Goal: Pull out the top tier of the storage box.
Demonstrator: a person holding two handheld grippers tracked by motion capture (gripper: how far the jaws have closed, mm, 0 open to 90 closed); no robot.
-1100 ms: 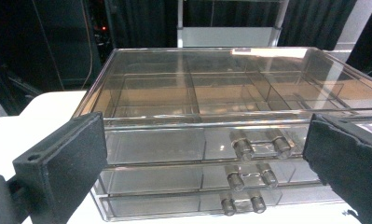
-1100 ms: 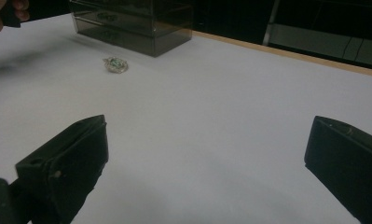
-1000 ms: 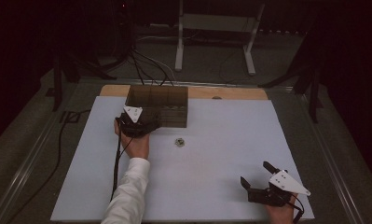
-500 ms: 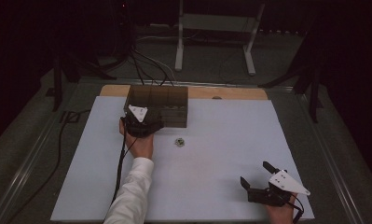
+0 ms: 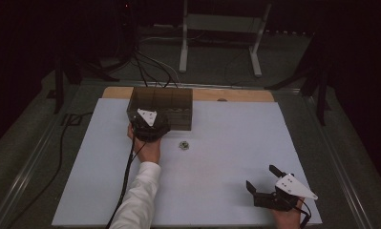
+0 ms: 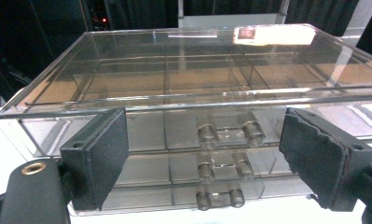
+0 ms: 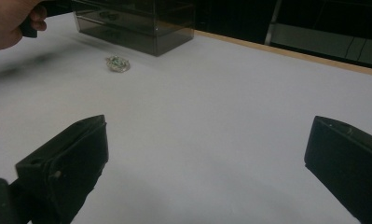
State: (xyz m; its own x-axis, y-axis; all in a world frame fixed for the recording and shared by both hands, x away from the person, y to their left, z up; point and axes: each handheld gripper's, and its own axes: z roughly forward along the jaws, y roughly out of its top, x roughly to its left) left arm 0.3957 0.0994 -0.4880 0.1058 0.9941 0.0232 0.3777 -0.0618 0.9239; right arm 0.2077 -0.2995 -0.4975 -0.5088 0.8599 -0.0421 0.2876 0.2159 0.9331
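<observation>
Jaws of the left gripper are standing spread in front of the clear smoky plastic drawer cabinet, and they have just been closing a little; nothing is pinched between them. In the left gripper view the cabinet is filling the space beyond the two black pads, its three stacked drawer fronts facing the jaws, each front carrying a small clear two-knobbed handle. The middle handle is lying roughly midway between the pads, apart from both. In the high view the left gripper is hovering just at the cabinet's near front face, toward its left half, with the person's left hand and white sleeve behind it.

The cabinet is sitting at the far edge of the white surface, left of the middle. A small crumpled silvery object is lying on the surface just in front of the cabinet, near the left hand but apart from it.

The right gripper is resting low at the near right corner of the surface, well apart from the cabinet, its jaws spread wide on nothing.
</observation>
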